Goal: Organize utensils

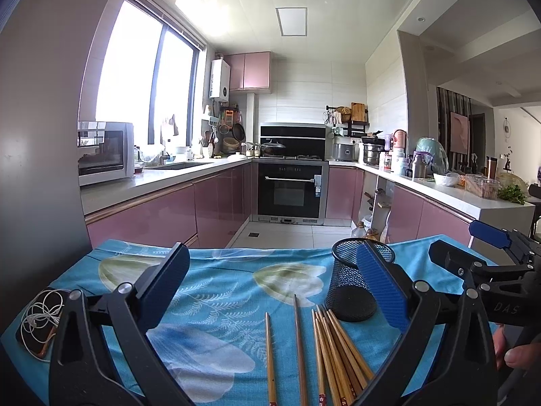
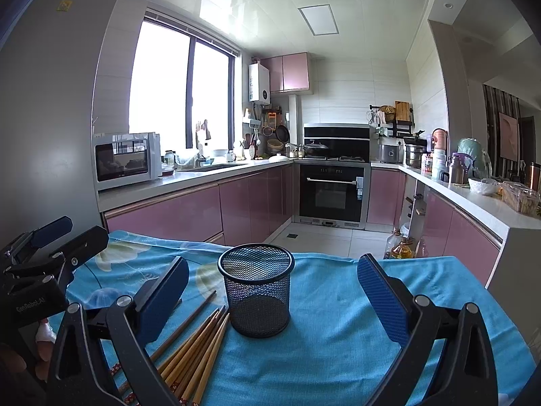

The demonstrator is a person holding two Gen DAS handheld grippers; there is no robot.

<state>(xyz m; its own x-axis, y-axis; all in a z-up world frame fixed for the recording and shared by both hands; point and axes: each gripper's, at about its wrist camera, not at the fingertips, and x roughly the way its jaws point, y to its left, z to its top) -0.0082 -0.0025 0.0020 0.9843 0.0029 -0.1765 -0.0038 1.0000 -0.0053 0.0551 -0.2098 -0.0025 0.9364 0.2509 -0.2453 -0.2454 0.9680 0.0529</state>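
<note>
Your left gripper (image 1: 274, 291) and right gripper (image 2: 272, 299) both gape wide, empty. The mesh cup (image 2: 256, 289) stands upright near the cloth's (image 2: 338, 338) far edge; chopsticks (image 1: 334, 352) lie apparently touching its left base.

A black wire-mesh holder (image 2: 257, 291) stands upright and empty on the blue floral cloth, with a bundle of wooden chopsticks (image 2: 194, 352) lying flat just beside its base and two more chopsticks (image 1: 285, 352) set slightly apart.
</note>
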